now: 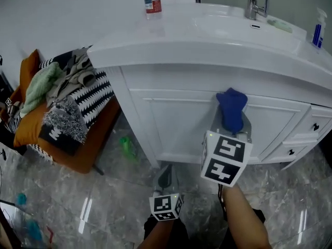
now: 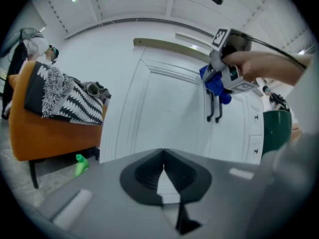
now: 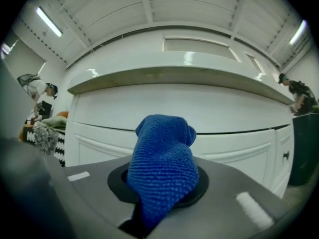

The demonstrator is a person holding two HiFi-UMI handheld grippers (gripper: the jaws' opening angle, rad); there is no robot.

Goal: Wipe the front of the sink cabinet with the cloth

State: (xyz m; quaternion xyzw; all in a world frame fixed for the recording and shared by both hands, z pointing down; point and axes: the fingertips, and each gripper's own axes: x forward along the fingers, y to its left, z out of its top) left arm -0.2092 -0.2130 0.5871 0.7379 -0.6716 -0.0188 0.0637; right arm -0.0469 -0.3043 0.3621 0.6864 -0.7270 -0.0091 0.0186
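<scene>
While right tongs [image 3: 164, 190] pinch cloth [image 3: 162, 158] near cabinet [image 1: 171, 121], left tongs [image 2: 162, 176] pressed together; faucet [image 1: 255, 7] only in head view.

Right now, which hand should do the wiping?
Right. The right gripper holds the cloth in its fingers, raised close to the cabinet front. The left gripper hangs lower and farther back, fingers shut on nothing.
</scene>
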